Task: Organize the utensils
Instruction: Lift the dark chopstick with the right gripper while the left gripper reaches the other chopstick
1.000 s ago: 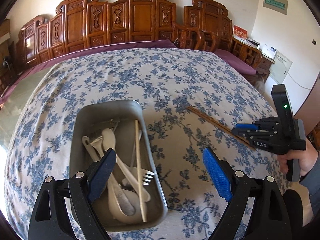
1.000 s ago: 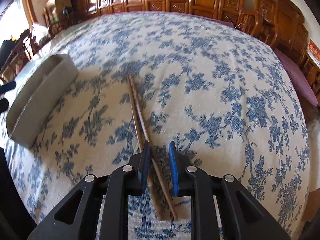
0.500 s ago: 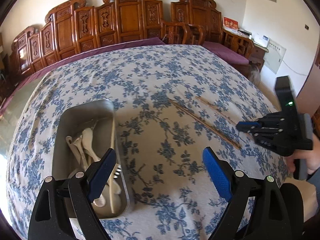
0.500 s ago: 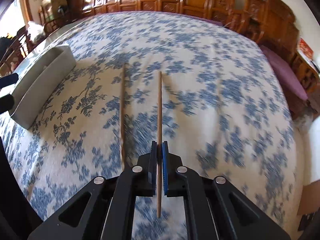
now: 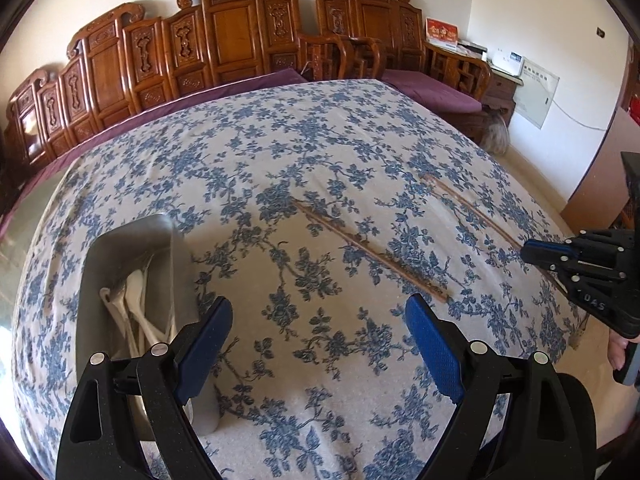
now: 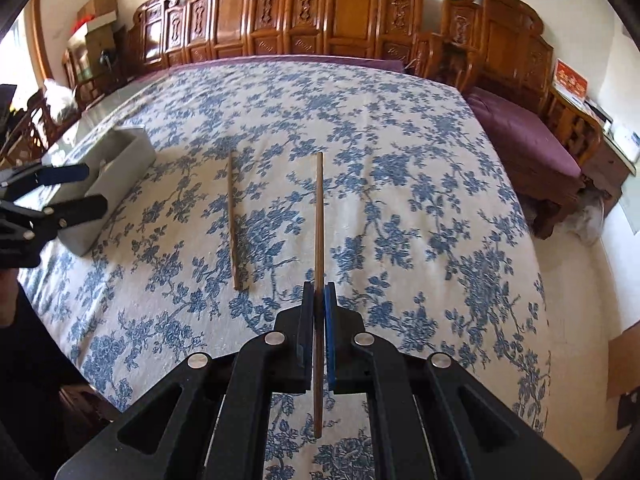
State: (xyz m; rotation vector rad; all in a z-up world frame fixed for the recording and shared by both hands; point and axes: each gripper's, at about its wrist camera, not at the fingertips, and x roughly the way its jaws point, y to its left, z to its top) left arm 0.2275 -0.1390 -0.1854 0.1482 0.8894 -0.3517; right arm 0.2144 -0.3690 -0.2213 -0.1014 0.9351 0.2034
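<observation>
Only the left wrist view looks into the grey tray (image 5: 132, 240), where pale spoons (image 5: 134, 300) lie; the right wrist view shows just its outer wall and, clearly, the chopstick (image 6: 319, 220) pinched between the right gripper (image 6: 319, 300) pads. A blue-flowered cloth (image 6: 400, 200) covers the table, with carved wooden chairs (image 5: 240, 32) along the wall behind. The left gripper (image 5: 320, 320) gapes wide and holds nothing beside the tray, while a second chopstick (image 6: 233, 220) lies flat on the cloth between tray and held stick.

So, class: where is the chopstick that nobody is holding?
In the right wrist view the loose chopstick lies flat on the floral tablecloth, left of the right claw, between its held chopstick and the metal tray.
</observation>
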